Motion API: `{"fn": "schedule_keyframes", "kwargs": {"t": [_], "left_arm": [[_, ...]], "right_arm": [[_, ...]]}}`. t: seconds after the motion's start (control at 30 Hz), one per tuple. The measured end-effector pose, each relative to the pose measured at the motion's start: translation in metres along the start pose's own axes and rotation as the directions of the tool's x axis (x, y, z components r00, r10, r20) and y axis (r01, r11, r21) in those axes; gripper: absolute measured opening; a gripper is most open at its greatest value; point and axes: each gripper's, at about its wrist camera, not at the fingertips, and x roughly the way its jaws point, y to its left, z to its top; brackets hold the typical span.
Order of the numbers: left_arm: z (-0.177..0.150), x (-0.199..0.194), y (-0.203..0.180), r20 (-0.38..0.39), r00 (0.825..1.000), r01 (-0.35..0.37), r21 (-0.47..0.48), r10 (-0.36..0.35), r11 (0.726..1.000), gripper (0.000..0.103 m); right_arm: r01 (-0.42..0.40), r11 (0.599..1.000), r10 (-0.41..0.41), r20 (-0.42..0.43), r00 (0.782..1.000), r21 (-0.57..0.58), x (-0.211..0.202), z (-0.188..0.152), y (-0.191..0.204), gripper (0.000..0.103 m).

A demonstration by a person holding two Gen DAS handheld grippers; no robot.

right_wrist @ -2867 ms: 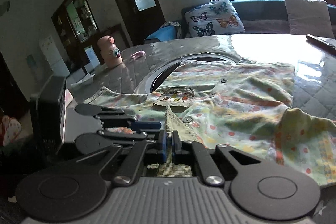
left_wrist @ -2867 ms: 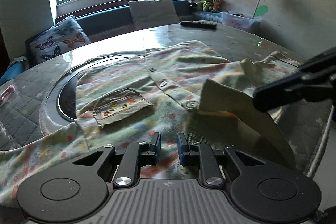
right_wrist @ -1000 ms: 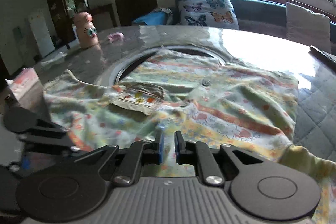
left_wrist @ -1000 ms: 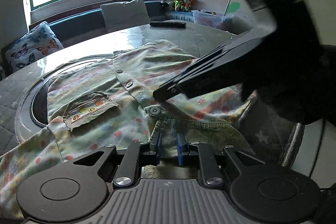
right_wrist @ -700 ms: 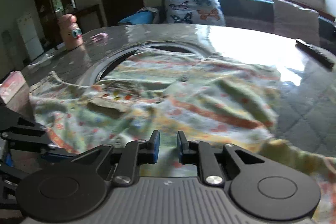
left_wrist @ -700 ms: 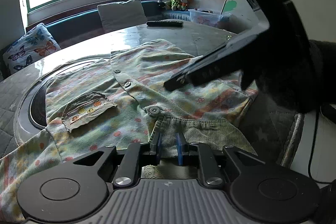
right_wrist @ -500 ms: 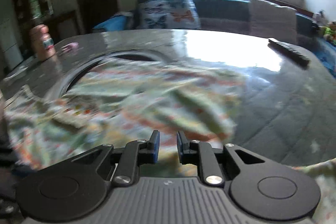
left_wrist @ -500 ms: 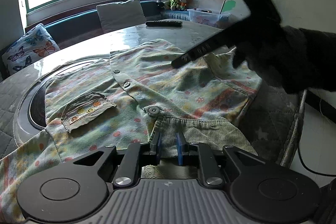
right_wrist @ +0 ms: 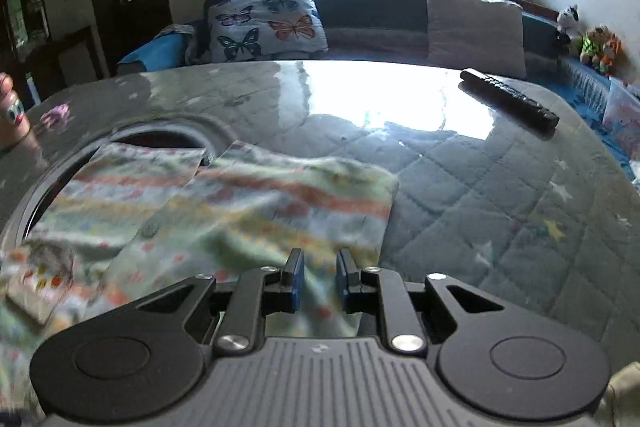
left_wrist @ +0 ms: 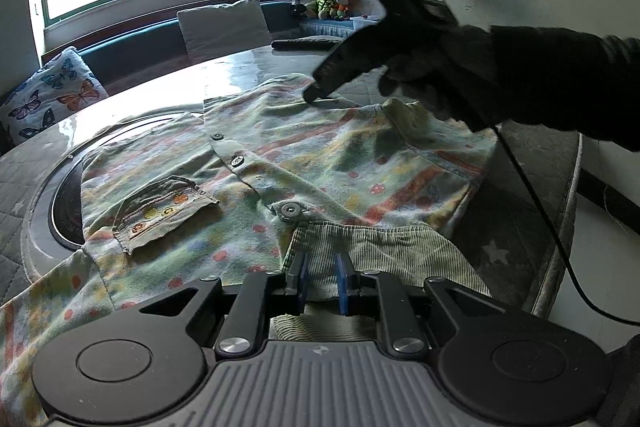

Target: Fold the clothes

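A small pastel print shirt [left_wrist: 304,155] with buttons and a corduroy pocket lies spread on the round table [left_wrist: 224,75]. My left gripper [left_wrist: 320,281] is shut on the shirt's green corduroy collar [left_wrist: 372,255] at the near edge. My right gripper [right_wrist: 318,281] is open and empty, low over the shirt's far hem corner [right_wrist: 360,203]. In the left wrist view the right gripper's tips [left_wrist: 316,93] touch down near that far corner, held by a dark-gloved hand.
A black remote [right_wrist: 508,99] lies on the table's far right. A dark round recess [left_wrist: 64,203] sits under the shirt's left side. A bench with cushions [right_wrist: 476,27] runs behind the table. The table edge [left_wrist: 560,227] is close on the right.
My right gripper let go of the collar, opened, and swung away across the shirt to its far right corner. My left gripper took hold of the collar and has stayed there.
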Motion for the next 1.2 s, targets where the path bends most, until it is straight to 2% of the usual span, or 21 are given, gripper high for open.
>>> {"fn": "schedule_keyframes", "kwargs": {"t": [0.33,0.53,0.63,0.77,0.9,1.0,1.13,1.2], "left_arm": [[0.001,0.001,0.002,-0.002,1.0,0.017,0.005,-0.017,1.0,0.017],[0.008,-0.004,-0.002,0.011,1.0,0.0,0.01,0.0,1.0,0.017],[0.016,-0.011,-0.006,0.04,0.999,-0.013,0.014,0.012,1.0,0.017],[0.026,-0.002,-0.016,0.034,0.999,-0.02,0.01,0.019,1.0,0.018],[0.036,0.006,-0.026,0.027,0.999,-0.027,0.006,0.026,1.0,0.018],[0.043,0.014,-0.033,0.018,0.999,-0.03,-0.002,0.03,1.0,0.018],[0.049,0.025,-0.038,0.0,0.999,-0.037,-0.018,0.037,0.999,0.018],[0.052,0.028,-0.04,-0.002,0.999,-0.038,-0.027,0.038,0.999,0.019]], "right_arm": [[0.013,1.0,-0.012,-0.01,1.0,0.02,0.034,0.033,-0.01,0.016],[-0.019,0.999,0.019,0.006,1.0,-0.037,-0.003,0.023,-0.005,0.018],[-0.045,0.997,0.045,0.001,0.999,-0.059,-0.029,0.005,-0.005,0.019],[-0.026,1.0,0.026,0.019,0.999,-0.016,-0.066,-0.024,-0.017,0.026],[0.05,0.996,-0.054,0.059,0.997,0.07,-0.101,-0.057,-0.042,0.028],[0.136,0.98,-0.147,0.068,0.987,0.145,-0.121,-0.083,-0.07,0.032],[0.278,0.929,-0.299,0.052,0.953,0.245,-0.139,-0.114,-0.11,0.033],[0.319,0.9,-0.347,0.045,0.937,0.298,-0.147,-0.125,-0.128,0.033]]}}
